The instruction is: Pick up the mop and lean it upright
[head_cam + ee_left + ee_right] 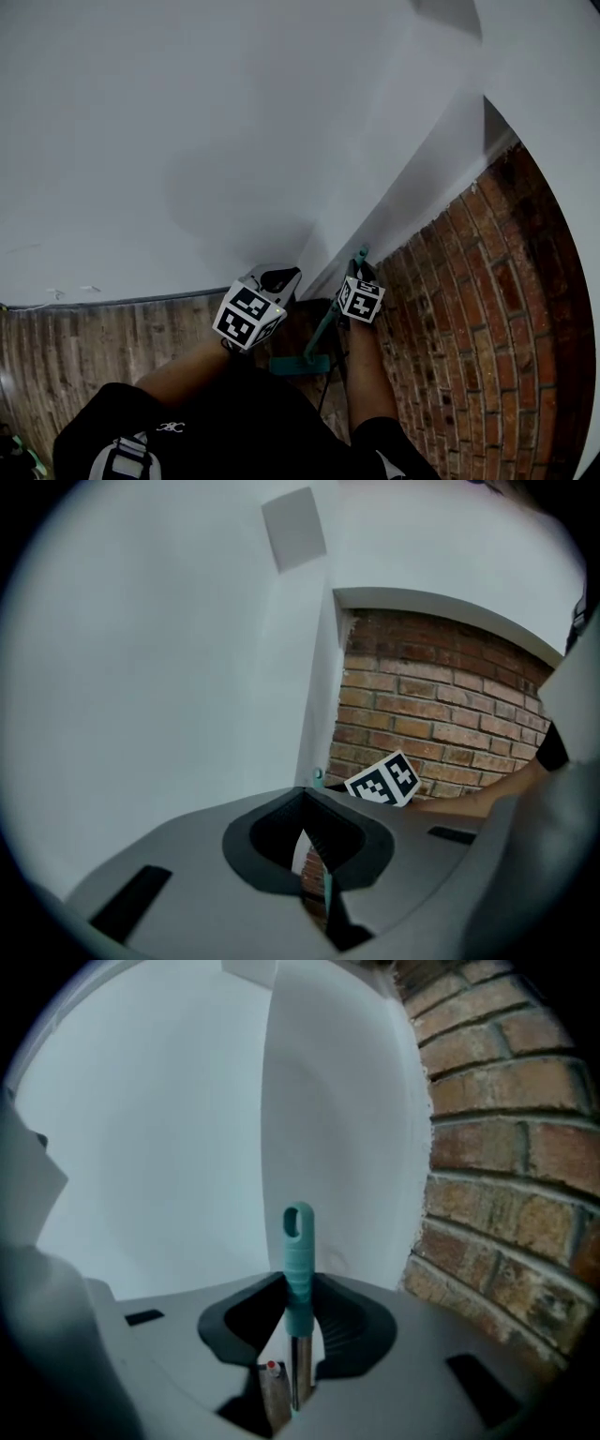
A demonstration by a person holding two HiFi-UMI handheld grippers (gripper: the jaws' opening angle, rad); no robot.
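Note:
The mop stands nearly upright in the corner where the white wall (187,141) meets the brick wall (469,309). Its teal head (302,365) rests on the floor and its thin shaft (325,328) rises to a teal grip. My right gripper (359,269) is shut on that grip (298,1251), just below the looped end, with the metal shaft running down between the pads. My left gripper (278,279) hovers to the left of the mop, shut and holding nothing (305,794). The mop's tip (319,775) shows just beyond it, beside the right gripper's marker cube (384,780).
A brick floor (84,342) runs along the foot of the white wall. The brick wall (431,705) closes the right side of the corner. A pale square plate (293,527) sits high on the white wall. My black-sleeved arms fill the lower head view.

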